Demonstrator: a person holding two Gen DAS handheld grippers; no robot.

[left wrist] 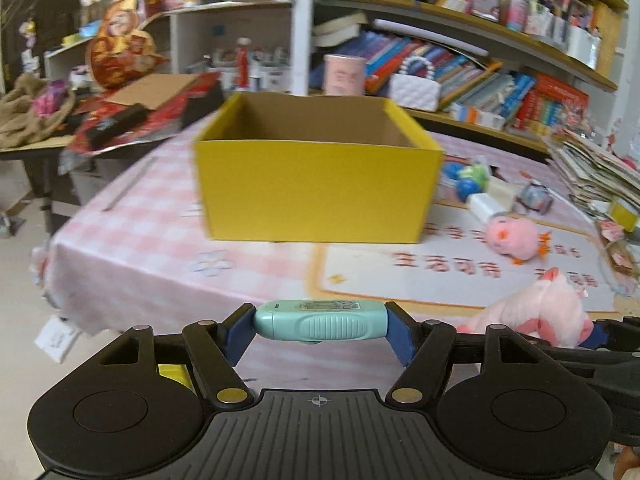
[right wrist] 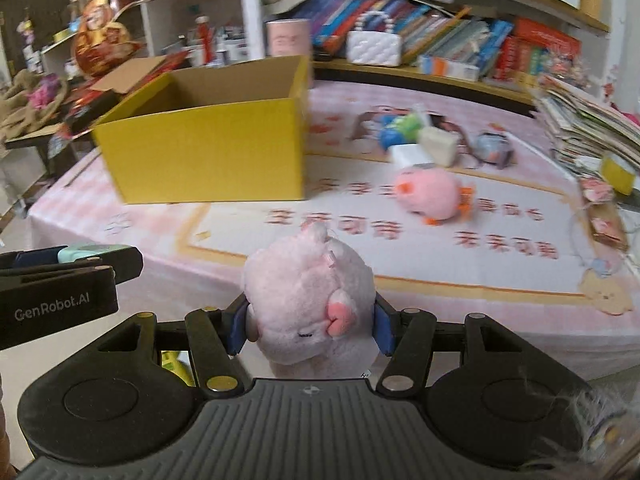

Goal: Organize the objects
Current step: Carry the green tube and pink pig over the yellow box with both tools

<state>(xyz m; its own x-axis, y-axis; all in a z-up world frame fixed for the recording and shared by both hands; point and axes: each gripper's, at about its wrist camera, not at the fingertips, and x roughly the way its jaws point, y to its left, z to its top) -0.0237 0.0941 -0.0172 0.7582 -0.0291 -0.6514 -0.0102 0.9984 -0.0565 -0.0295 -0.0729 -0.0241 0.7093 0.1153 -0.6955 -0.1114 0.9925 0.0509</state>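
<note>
The left hand-held gripper [left wrist: 320,326] pinches a small mint-green device [left wrist: 320,319] crosswise between its blue pads [left wrist: 400,334]; the device is rounded and oblong, with a ribbed grip panel on its near face and a printed label on top. The right hand-held gripper [right wrist: 310,326] squeezes a pale pink plush toy [right wrist: 308,300], fluffy and round, with a darker pink snout and a stitched closed eye, bulging above the pads on both sides.

Ahead of the left hand-held gripper, near the middle of the table [left wrist: 140,240] with its pink checked cloth, stands an open yellow cardboard box [left wrist: 316,188]; what can be seen of its brown inside is bare. From the right hand-held gripper the box lies ahead and to the left.

Ahead and to the right of the right hand-held gripper lies a second, deeper pink plush [right wrist: 430,192] with orange feet, and past it a cluster of small things: a white block [right wrist: 412,156], blue and green toys [right wrist: 400,126], and a greyish item [right wrist: 494,148]. Nothing stands between either hand-held gripper and the box. A stack of papers [right wrist: 584,124] sits at the table's far right, and a shelf of books [right wrist: 440,40] runs behind
</note>
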